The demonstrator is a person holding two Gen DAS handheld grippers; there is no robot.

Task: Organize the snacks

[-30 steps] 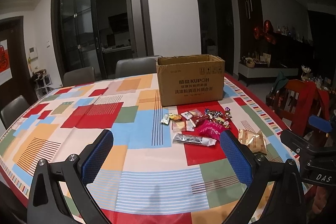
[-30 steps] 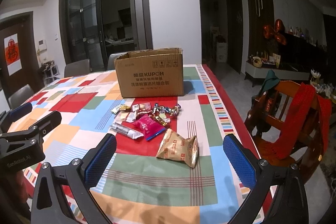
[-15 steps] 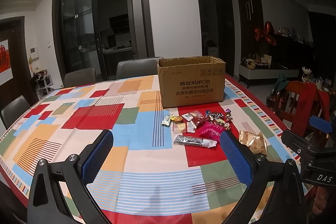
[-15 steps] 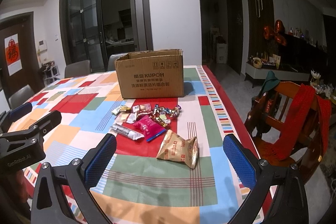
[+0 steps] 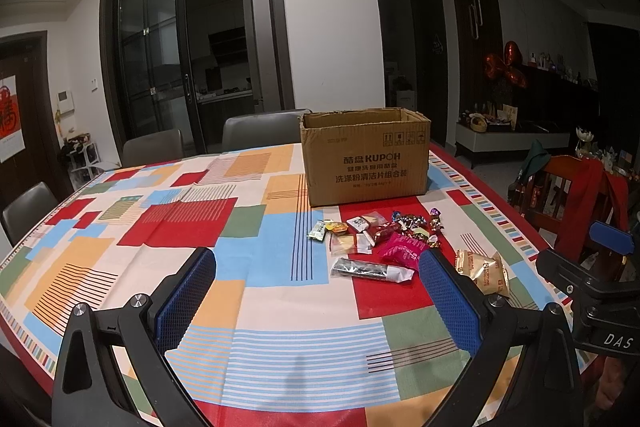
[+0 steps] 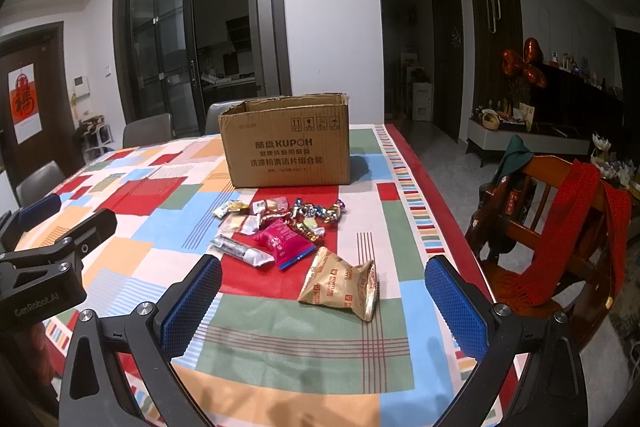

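Hovering with fingers apart and empty, both grippers, left gripper (image 5: 316, 293) and right gripper (image 6: 323, 297), face the snacks (image 6: 280, 227) before the cardboard box (image 6: 286, 143); slippery wrappers may slide when pinched.

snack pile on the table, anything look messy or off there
Yes. The snacks lie in a loose heap on the tablecloth in front of the cardboard box, none visibly inside it. The gold biscuit bag sits apart, crumpled. Both the left gripper and the right gripper are open and empty.
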